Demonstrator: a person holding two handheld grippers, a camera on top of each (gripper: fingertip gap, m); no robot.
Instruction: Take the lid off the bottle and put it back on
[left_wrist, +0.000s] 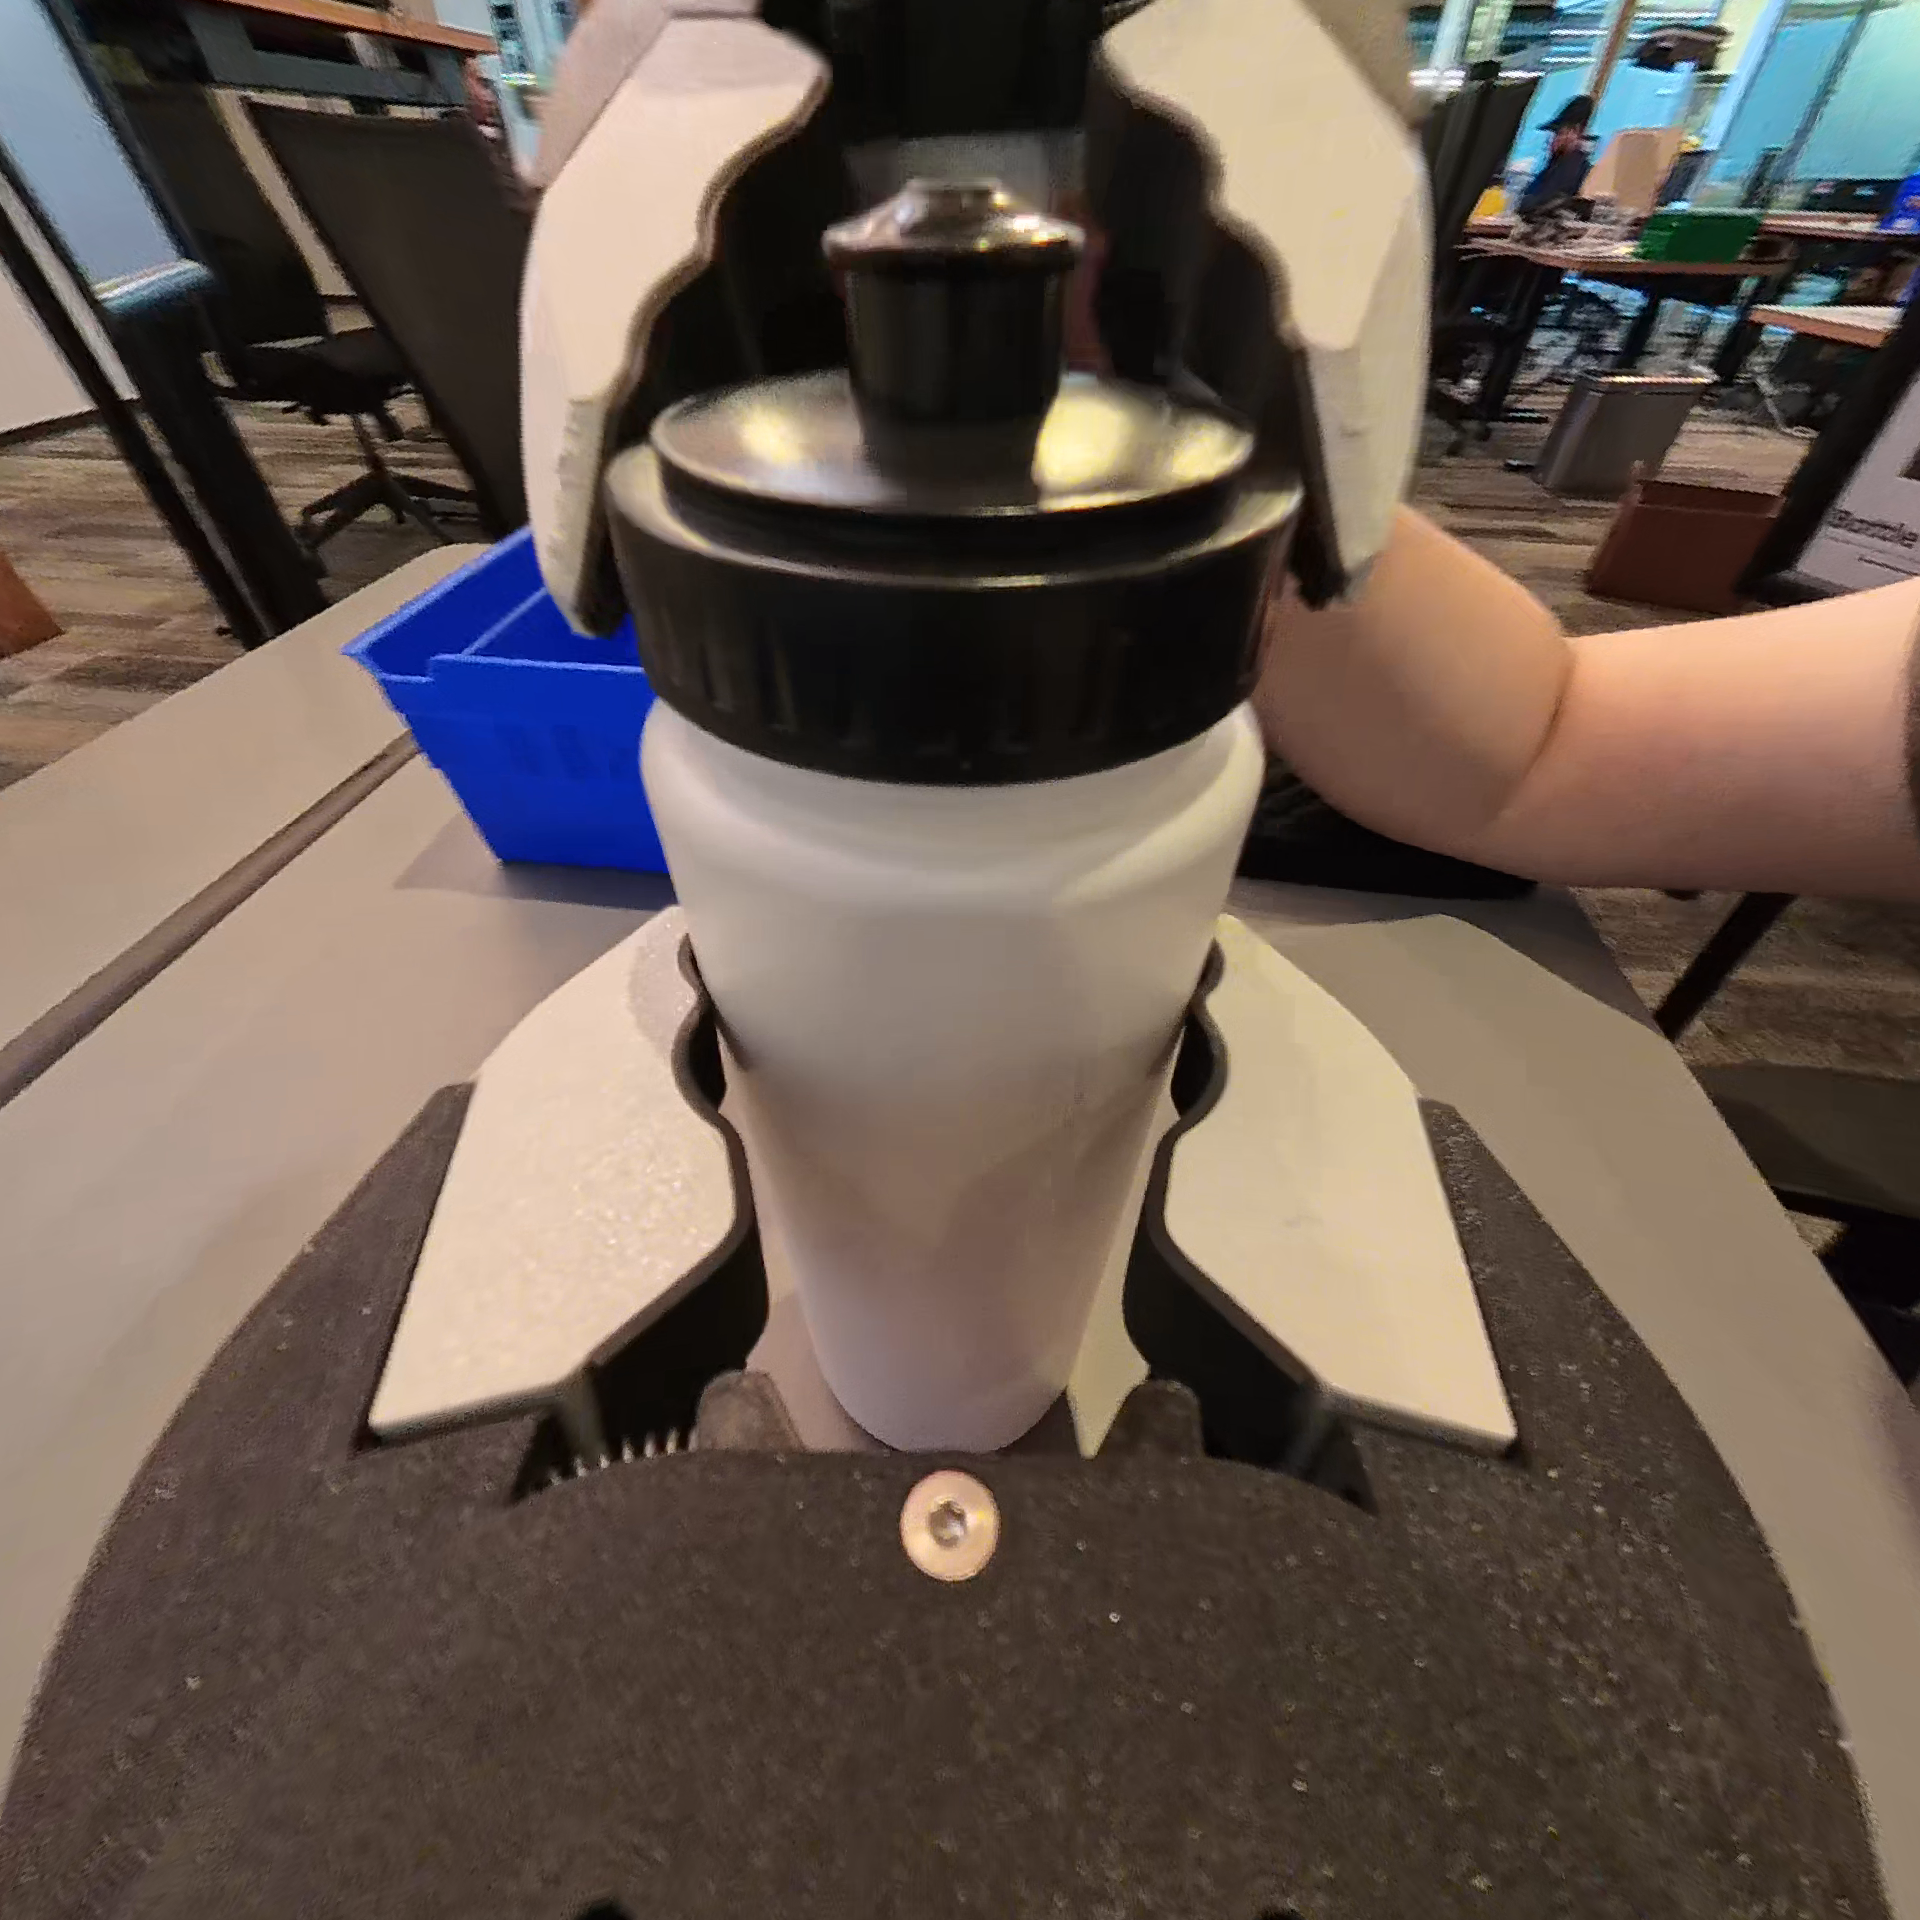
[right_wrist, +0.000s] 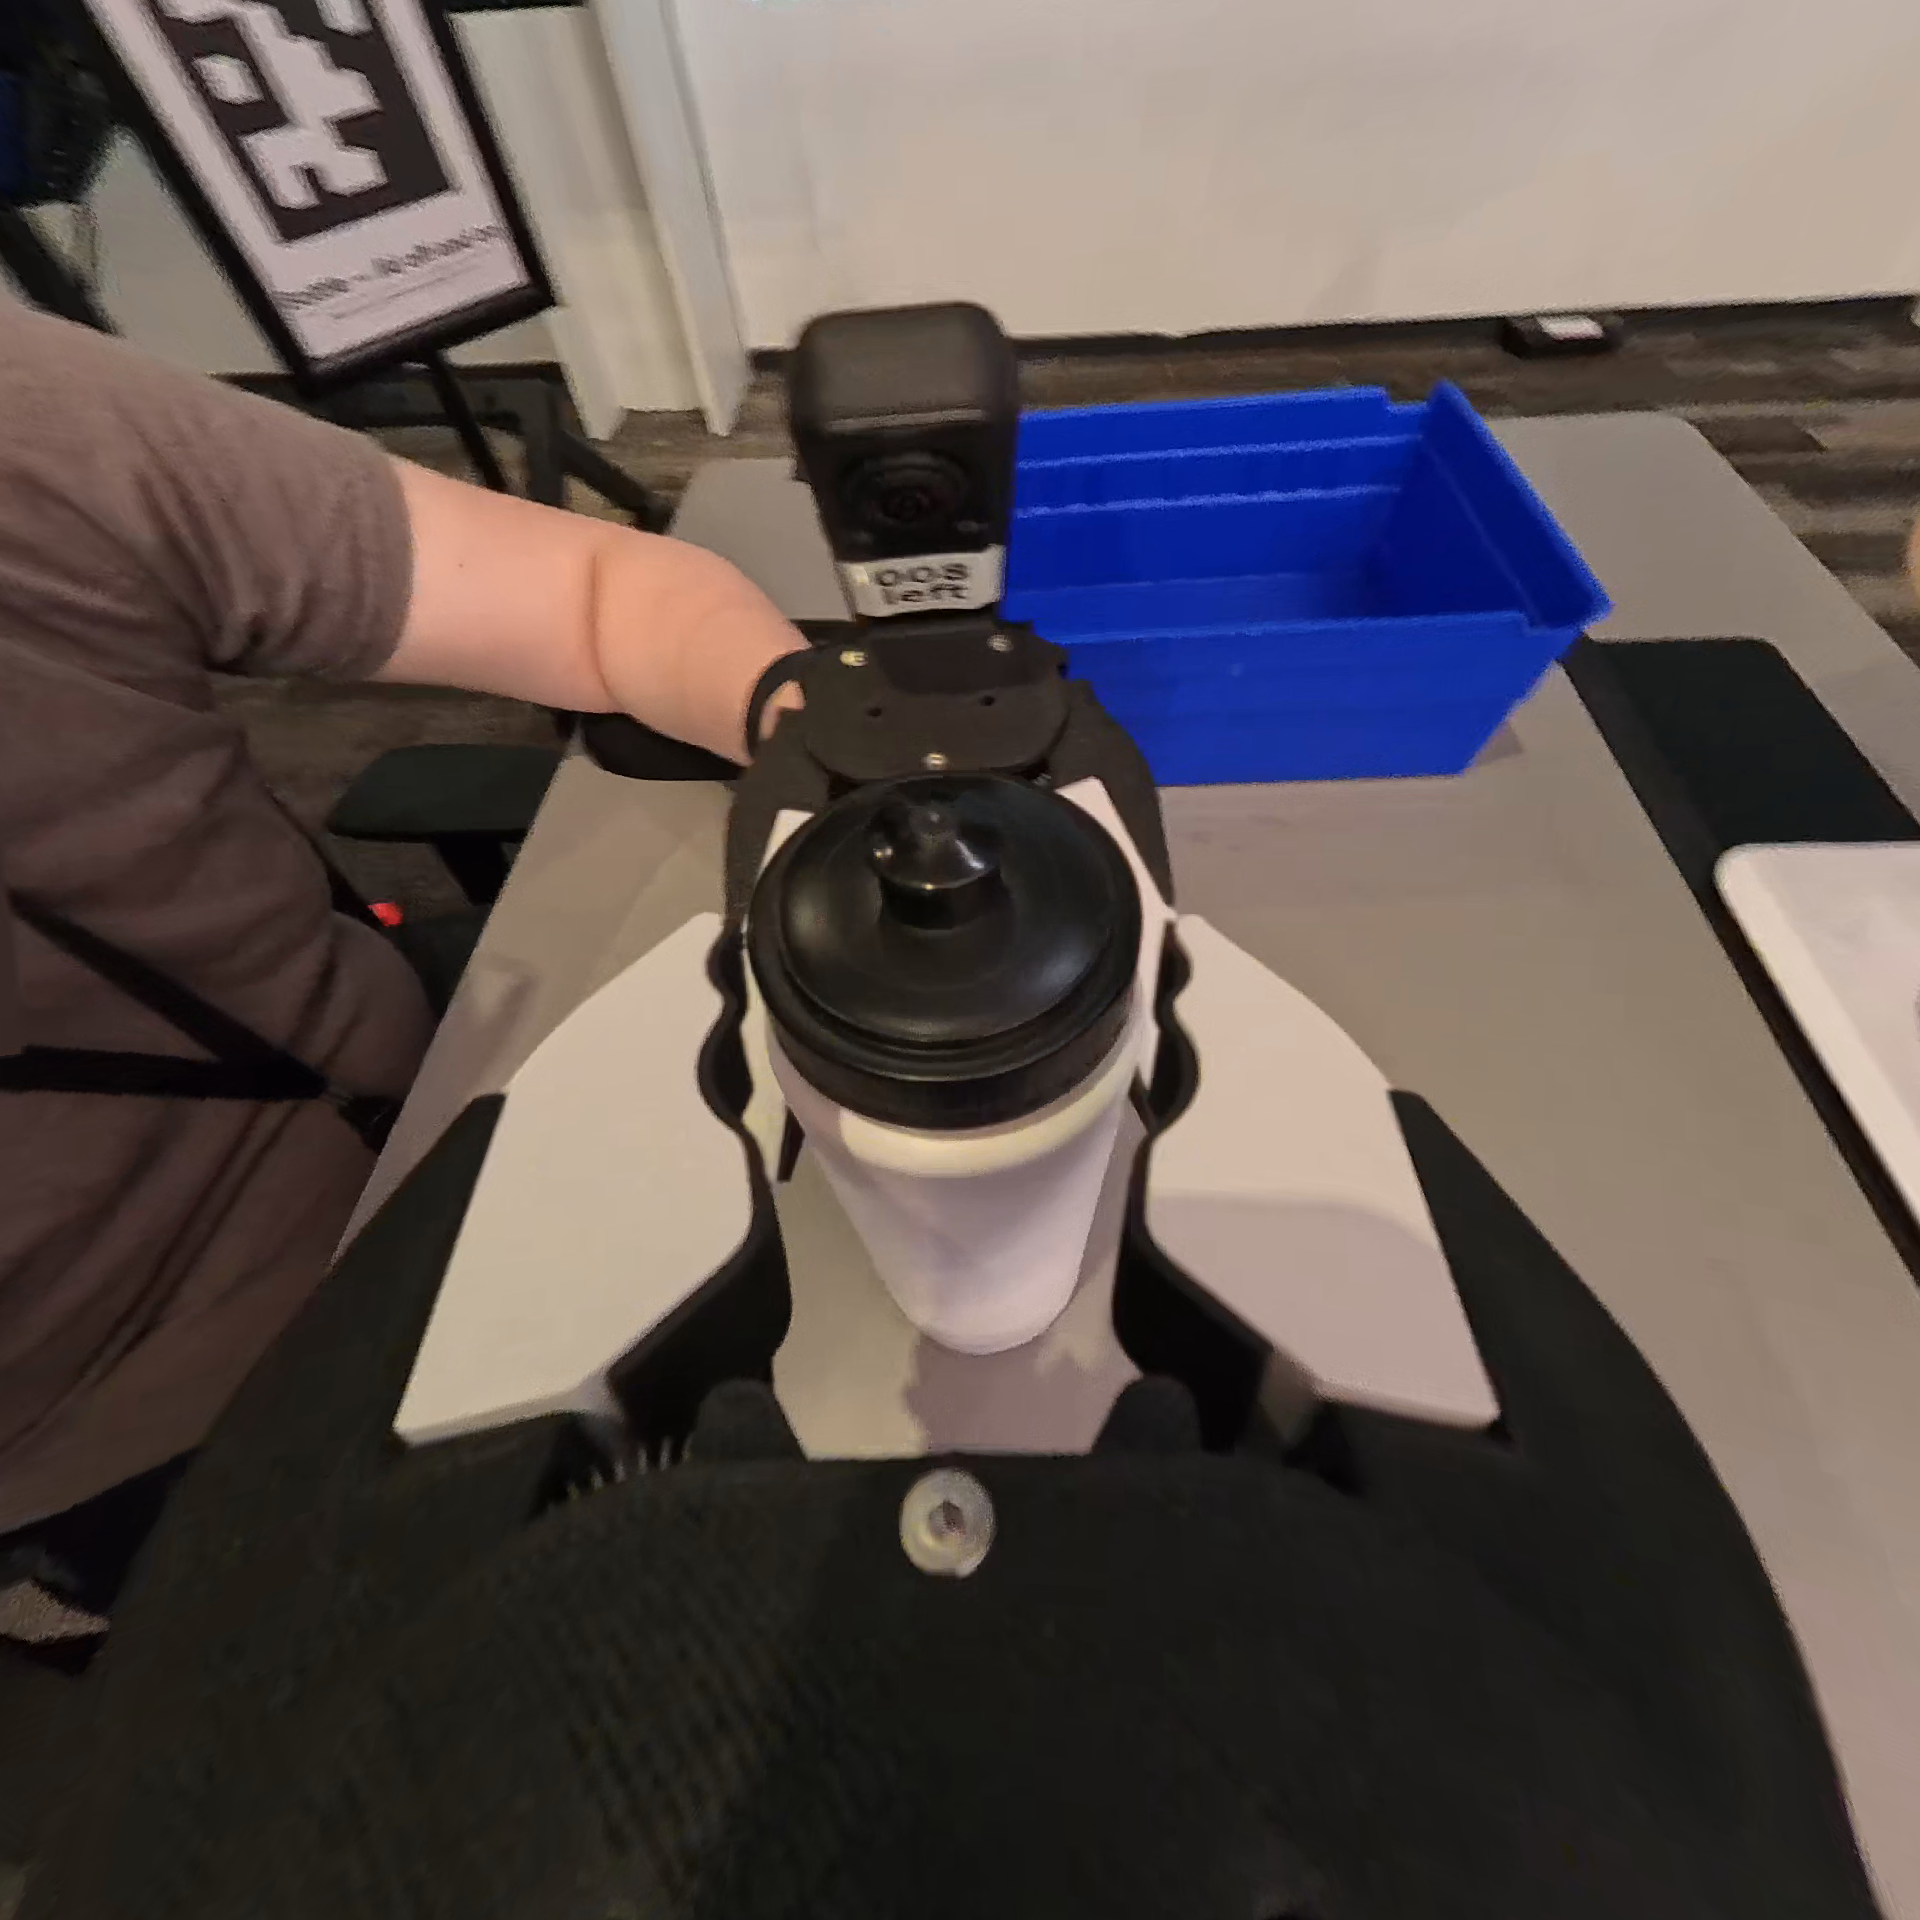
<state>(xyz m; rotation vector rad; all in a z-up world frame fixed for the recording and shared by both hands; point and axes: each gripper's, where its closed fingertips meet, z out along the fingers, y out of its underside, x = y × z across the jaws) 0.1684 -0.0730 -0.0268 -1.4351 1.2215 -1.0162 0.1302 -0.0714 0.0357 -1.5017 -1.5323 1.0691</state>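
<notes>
A white bottle (left_wrist: 935, 1039) with a black screw lid (left_wrist: 935, 644) and pull spout stands upright just above the grey table (left_wrist: 208, 1143). My left gripper (left_wrist: 951, 966) is shut on the bottle's body, one finger on each side. My right gripper (left_wrist: 956, 603) comes down from above, its fingers pressed on both sides of the lid's rim. In the right wrist view the right gripper (right_wrist: 948, 935) clasps the lid (right_wrist: 935, 987), which sits on the bottle (right_wrist: 966, 1247). The bottle's base is hidden behind the gripper bodies.
An empty blue bin (left_wrist: 520, 727) stands on the table behind the bottle; it also shows in the right wrist view (right_wrist: 1299, 623). A person's forearm (left_wrist: 1507, 748) reaches in from the right. A white tray-like object (right_wrist: 1829, 987) lies at the table's right edge. Office chairs and desks stand beyond.
</notes>
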